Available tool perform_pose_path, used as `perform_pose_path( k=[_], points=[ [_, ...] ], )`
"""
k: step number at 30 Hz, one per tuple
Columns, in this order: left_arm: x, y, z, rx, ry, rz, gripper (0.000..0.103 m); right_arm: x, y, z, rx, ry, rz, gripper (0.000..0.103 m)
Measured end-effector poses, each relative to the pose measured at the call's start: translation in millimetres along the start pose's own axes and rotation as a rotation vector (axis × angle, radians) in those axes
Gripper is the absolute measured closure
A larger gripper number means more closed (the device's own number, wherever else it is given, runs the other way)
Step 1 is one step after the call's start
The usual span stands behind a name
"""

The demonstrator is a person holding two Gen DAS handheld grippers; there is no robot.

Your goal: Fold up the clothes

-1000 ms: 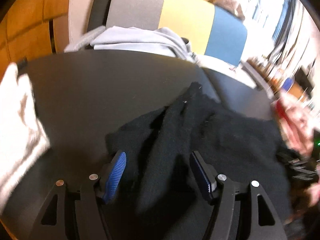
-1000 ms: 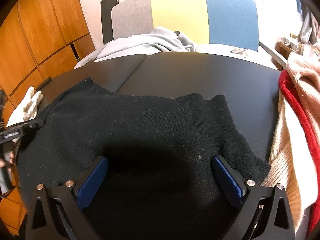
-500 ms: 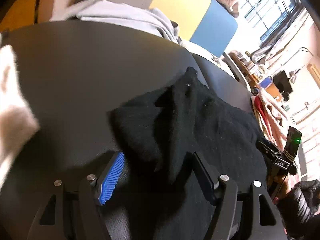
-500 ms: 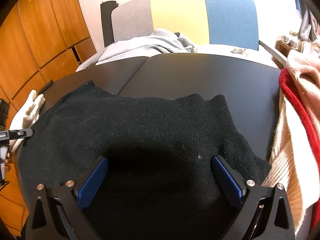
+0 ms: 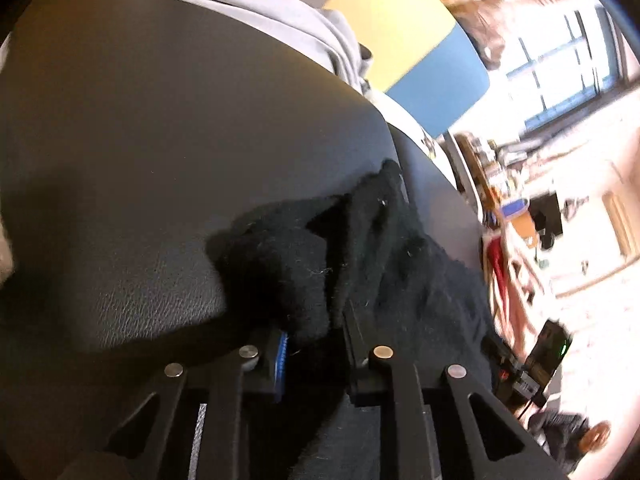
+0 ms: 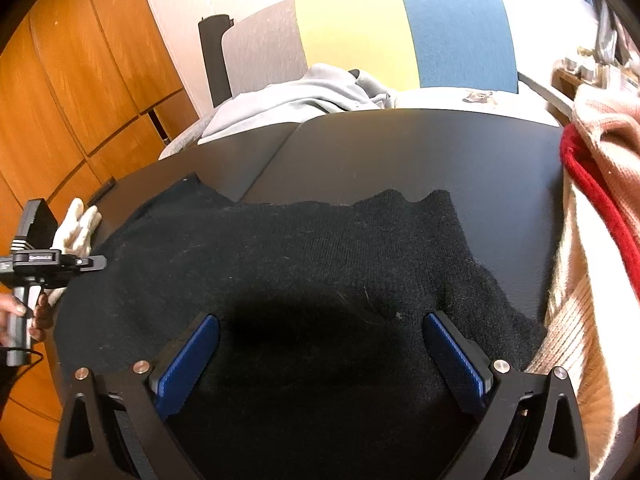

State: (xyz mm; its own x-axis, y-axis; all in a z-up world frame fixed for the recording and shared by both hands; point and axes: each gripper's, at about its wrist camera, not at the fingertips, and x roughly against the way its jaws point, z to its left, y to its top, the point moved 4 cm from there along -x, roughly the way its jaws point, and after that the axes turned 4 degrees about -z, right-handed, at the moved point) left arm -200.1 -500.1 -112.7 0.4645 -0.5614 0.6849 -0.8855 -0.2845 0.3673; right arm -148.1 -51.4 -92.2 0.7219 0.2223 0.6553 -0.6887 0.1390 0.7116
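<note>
The black sweater (image 6: 304, 264) lies spread on the dark tabletop (image 6: 420, 152). The left gripper (image 5: 316, 344) angles down at its bunched corner; its jaws have just been closing and now pinch a fold of the knit, which hides most of the blue pads. The right gripper (image 6: 320, 352) hovers tilted over the near hem, jaws wide apart, empty. A hand (image 6: 24, 316) holds the left gripper's handle, cut off at the frame edge.

One black sweater (image 6: 304, 264) lies on the tabletop (image 6: 420, 152), one striped knit (image 6: 592, 216) at its right edge, one white glove (image 6: 78, 226) at its left edge; two hand-held grippers.
</note>
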Motion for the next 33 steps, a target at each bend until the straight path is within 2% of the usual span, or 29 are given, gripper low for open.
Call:
perform_pose_path(
  k=[5, 9, 12, 16, 19, 22, 24, 26, 29, 33],
  points=[
    [8, 11, 4, 0.053, -0.017, -0.043, 0.087, 3, 1, 2, -0.004, 0.003, 0.008, 0.0],
    [28, 23, 3, 0.04, 0.0, -0.086, 0.088, 33, 5, 15, 0.014, 0.154, 0.02, 0.0],
    [42, 32, 2, 0.025, 0.017, -0.109, 0.088, 63, 3, 29, 0.122, 0.236, 0.062, 0.0],
    [53, 39, -4, -0.007, 0.046, -0.113, 0.088, 89, -6, 46, 0.279, 0.304, 0.152, 0.0],
    [58, 41, -9, -0.017, 0.043, -0.115, 0.088, 89, -10, 58, 0.364, 0.348, 0.196, 0.0],
    [59, 40, -16, -0.034, 0.036, -0.115, 0.088, 70, -15, 67, 0.464, 0.38, 0.244, 0.0],
    [61, 39, -18, -0.022, -0.001, -0.113, 0.088, 49, -20, 64, 0.509, 0.372, 0.286, 0.0],
    [64, 37, -23, -0.002, -0.066, -0.11, 0.088, 21, -29, 49, 0.514, 0.302, 0.338, 0.0],
    [71, 32, -42, 0.003, -0.167, -0.107, 0.088, 6, -39, 40, 0.574, 0.244, 0.312, 0.0],
    [81, 29, -69, 0.03, -0.299, -0.127, 0.088, 7, -45, 39, 0.567, 0.237, 0.27, 0.0]
  ],
)
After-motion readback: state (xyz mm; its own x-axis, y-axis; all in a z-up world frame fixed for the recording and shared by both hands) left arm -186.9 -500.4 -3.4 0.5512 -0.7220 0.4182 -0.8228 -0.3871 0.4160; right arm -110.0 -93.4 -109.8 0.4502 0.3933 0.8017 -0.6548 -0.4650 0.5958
